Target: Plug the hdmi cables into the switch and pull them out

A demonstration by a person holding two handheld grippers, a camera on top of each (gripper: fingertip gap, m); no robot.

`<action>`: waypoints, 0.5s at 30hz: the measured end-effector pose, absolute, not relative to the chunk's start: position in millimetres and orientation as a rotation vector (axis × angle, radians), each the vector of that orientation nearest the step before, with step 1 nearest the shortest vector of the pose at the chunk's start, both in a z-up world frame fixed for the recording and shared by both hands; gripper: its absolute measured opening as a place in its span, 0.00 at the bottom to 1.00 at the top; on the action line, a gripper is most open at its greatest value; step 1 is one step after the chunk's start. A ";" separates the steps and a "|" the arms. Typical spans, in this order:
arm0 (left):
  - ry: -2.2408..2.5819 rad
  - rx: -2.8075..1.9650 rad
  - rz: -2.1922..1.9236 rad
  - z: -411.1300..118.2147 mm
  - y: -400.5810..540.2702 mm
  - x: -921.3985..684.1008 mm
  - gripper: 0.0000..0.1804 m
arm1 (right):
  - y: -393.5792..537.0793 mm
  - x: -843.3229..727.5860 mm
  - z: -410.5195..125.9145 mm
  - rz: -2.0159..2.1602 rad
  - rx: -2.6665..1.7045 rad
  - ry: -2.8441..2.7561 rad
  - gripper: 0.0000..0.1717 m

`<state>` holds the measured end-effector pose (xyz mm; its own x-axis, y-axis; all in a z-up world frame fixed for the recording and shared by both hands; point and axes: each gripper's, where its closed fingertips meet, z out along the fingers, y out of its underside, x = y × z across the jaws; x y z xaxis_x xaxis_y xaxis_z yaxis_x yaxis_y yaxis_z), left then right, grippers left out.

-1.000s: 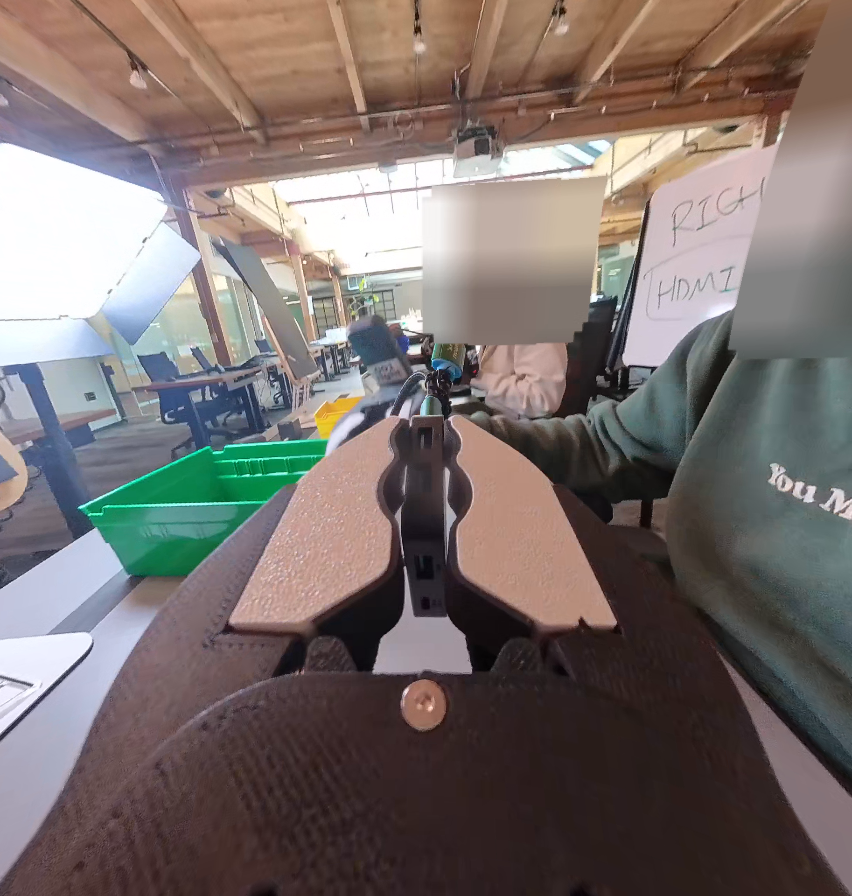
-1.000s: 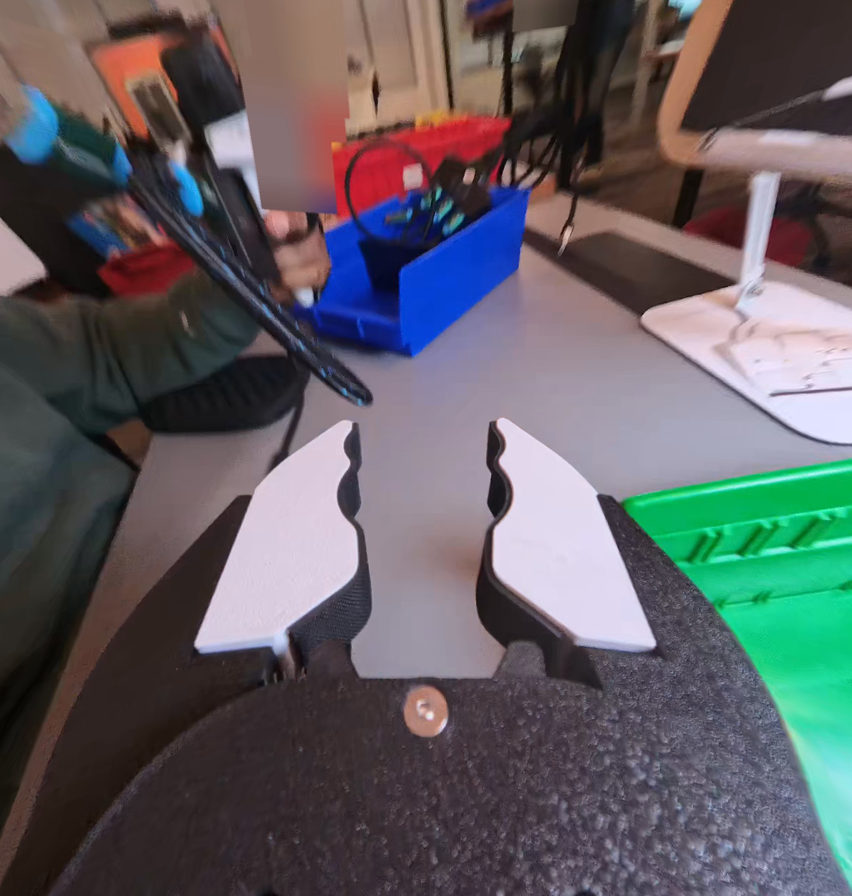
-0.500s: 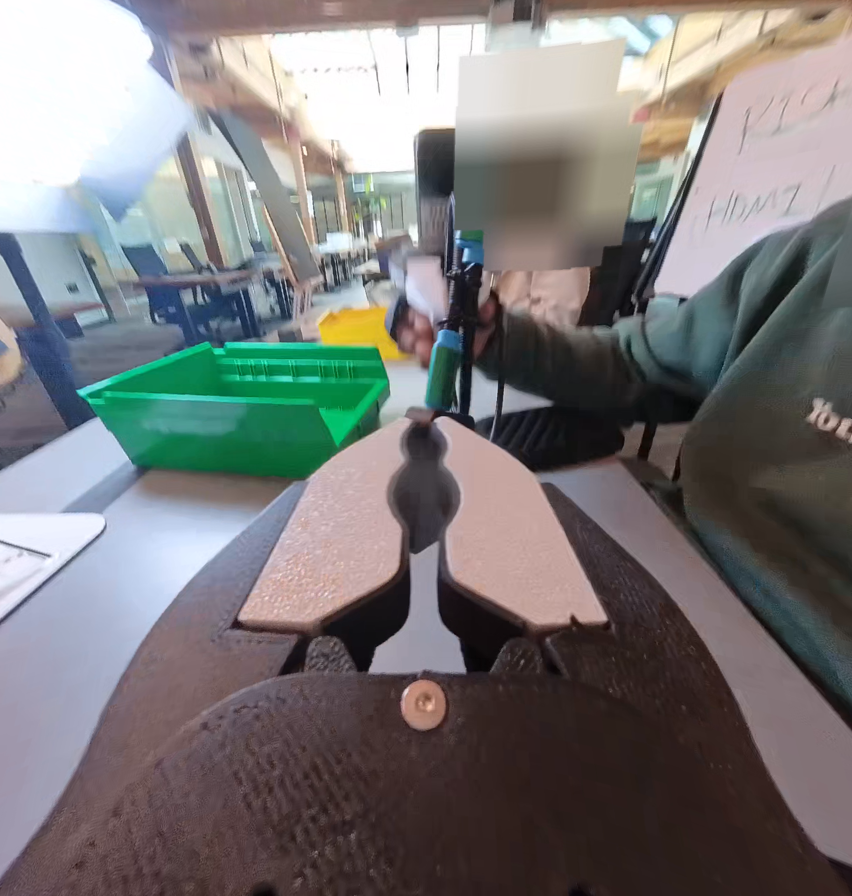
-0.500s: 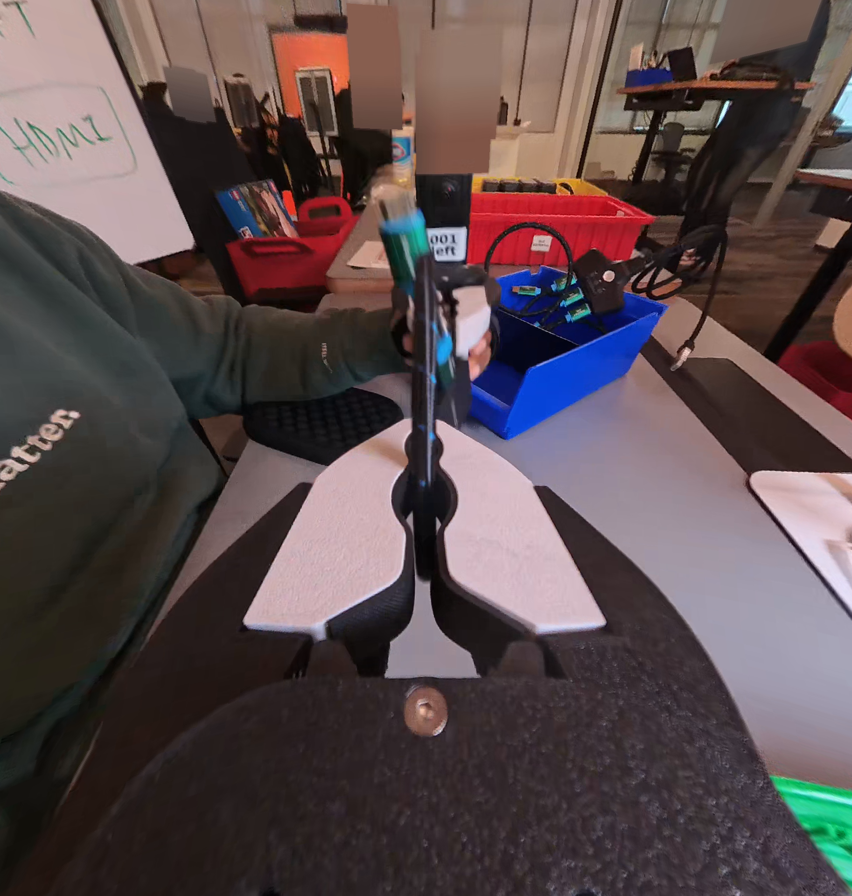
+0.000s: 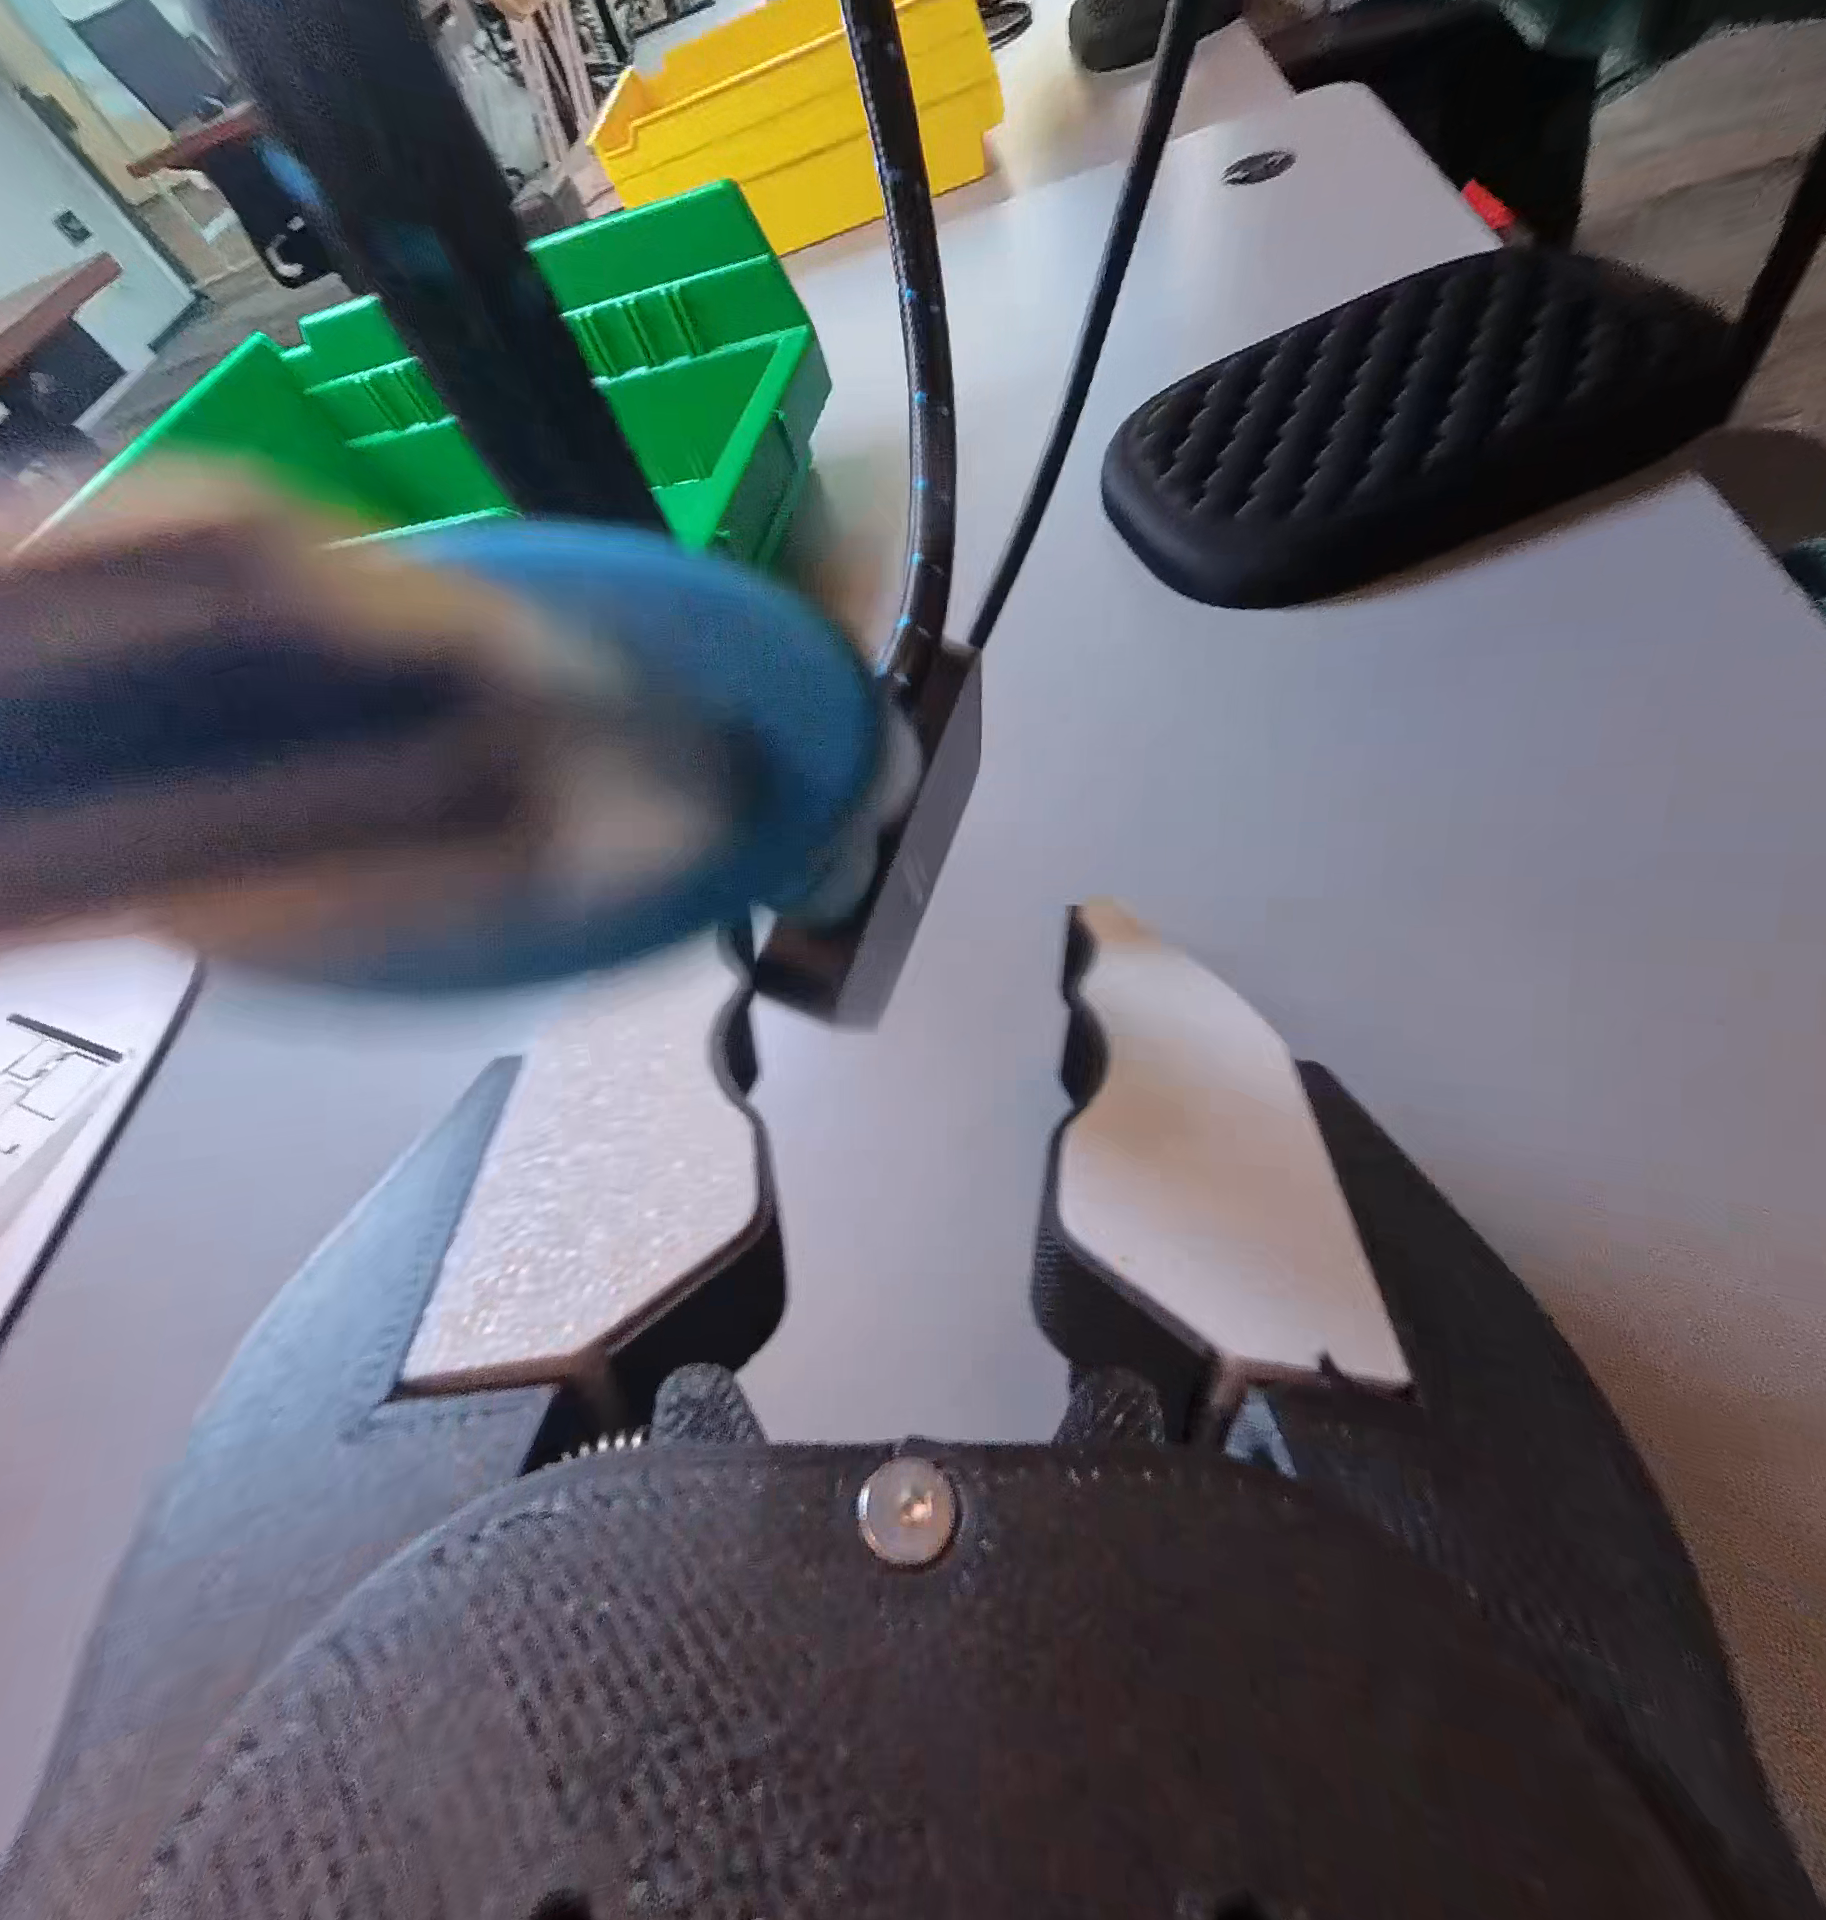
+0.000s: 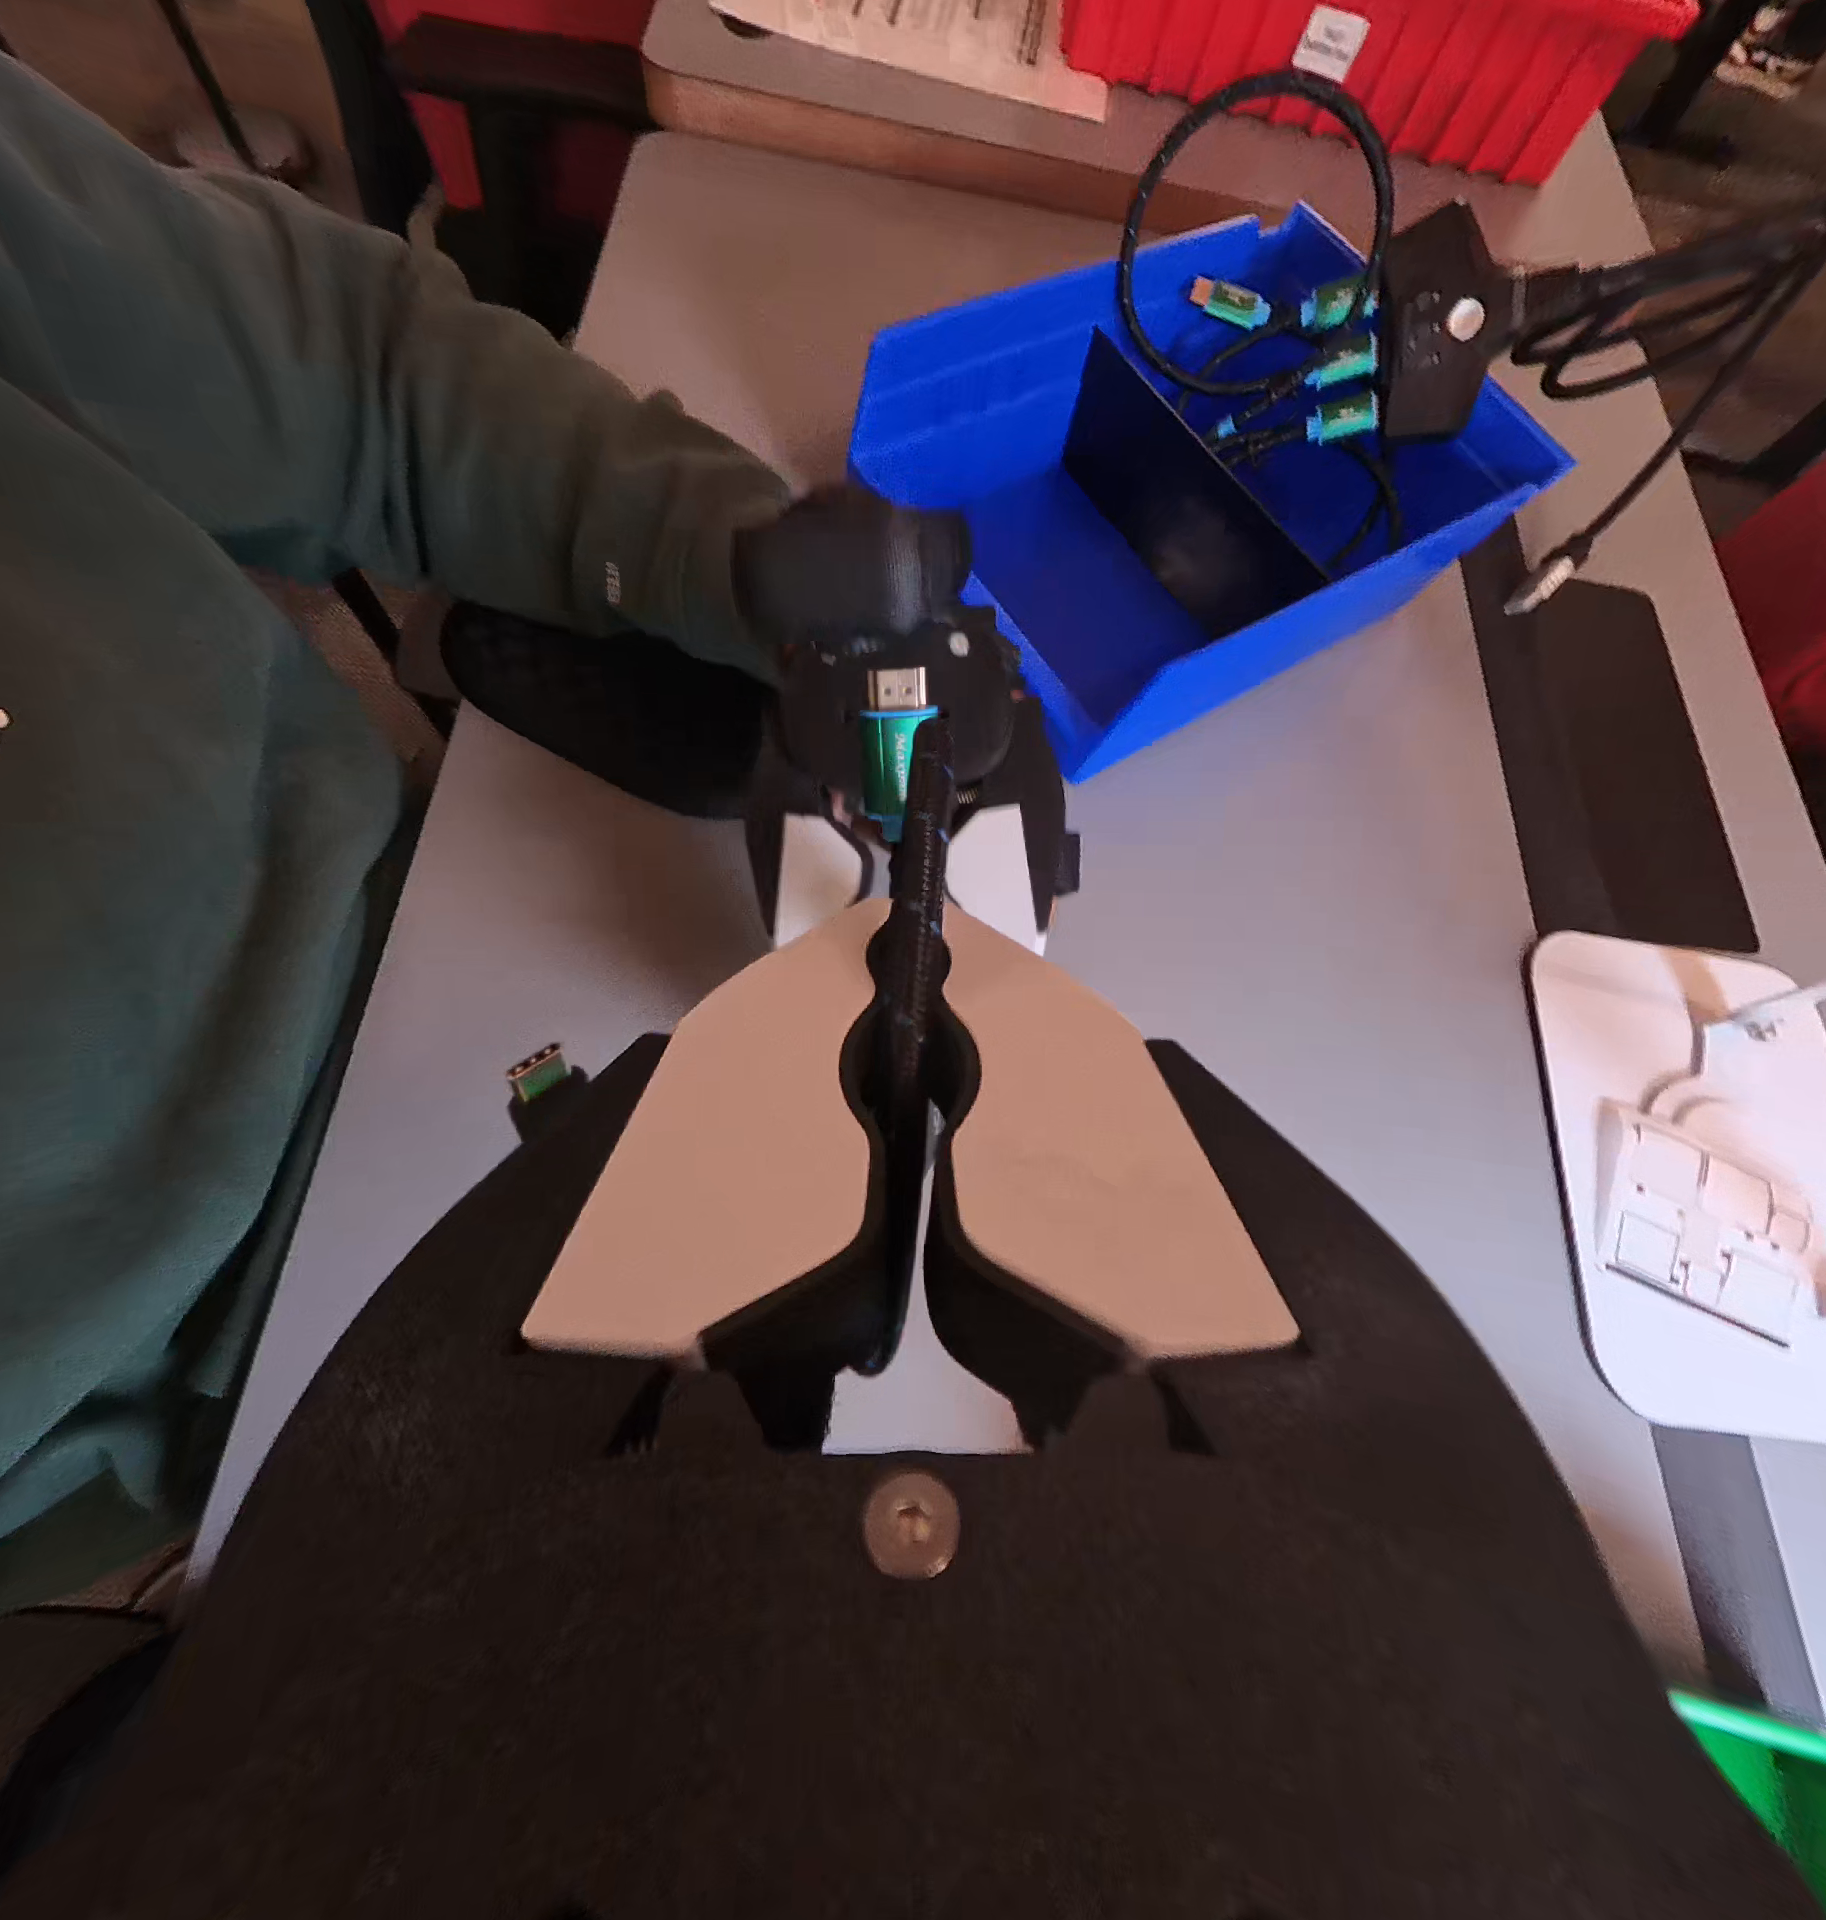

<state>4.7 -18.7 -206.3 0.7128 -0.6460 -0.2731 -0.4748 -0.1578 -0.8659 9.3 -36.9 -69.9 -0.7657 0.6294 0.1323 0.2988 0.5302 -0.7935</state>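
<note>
My left gripper (image 5: 909, 987) is open over the grey table (image 5: 1408, 935), with nothing between its pads. A small black adapter box (image 5: 893, 831) sits just ahead of its left fingertip, ungripped, with a braided cable (image 5: 919, 416) and a thin black cable rising from it. A blurred blue connector (image 5: 628, 748) fills the left of that view. My right gripper (image 6: 909, 935) is shut on the black braided cable (image 6: 919, 997) just behind its teal plug (image 6: 891, 758). The left gripper's white fingers (image 6: 1002, 883) show right beyond it. A small plug (image 6: 540, 1081) lies at the left.
A green bin (image 5: 680, 416) and a yellow bin (image 5: 805, 114) stand beyond. A black padded armrest (image 5: 1408, 416) is at the right. A blue bin (image 6: 992, 499) holds cables and a black hub (image 6: 1428, 322). A white base (image 6: 1667, 1143) lies right. A person's green sleeve (image 6: 369, 416) is left. About 15 centimeters separates my left fingertips from my right.
My left gripper opened and let go of the black adapter box. My right gripper, open a second ago, shut on the braided cable and still holds it. Both views tipped down toward the table.
</note>
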 end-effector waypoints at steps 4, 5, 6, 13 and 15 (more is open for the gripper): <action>0.947 -1.717 -0.270 -196.6 -28.8 17.7 0.08 | -49.1 -0.9 -54.7 1.185 -0.693 -2.256 0.00; 0.935 -1.684 -0.326 -188.4 -34.3 20.5 0.08 | -45.7 -3.8 -45.5 1.234 -0.696 -2.175 0.07; 0.908 -1.641 -0.356 -178.0 -38.3 19.4 0.08 | -40.9 -4.2 -34.4 1.308 -0.697 -2.087 0.20; 0.676 -1.349 -0.518 -105.5 -61.0 -8.9 0.08 | 60.2 23.4 -10.3 1.857 -0.847 -1.348 0.31; 0.650 -1.318 -0.541 -97.5 -62.9 -10.2 0.08 | 58.7 21.9 -51.3 1.829 -0.925 -1.392 0.31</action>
<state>-10.2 -62.9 -97.5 0.7100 -0.6929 -0.1260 -0.0023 0.1767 -0.9843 21.9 58.7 -51.3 -0.5389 0.8296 -0.1465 -0.0798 -0.2234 -0.9715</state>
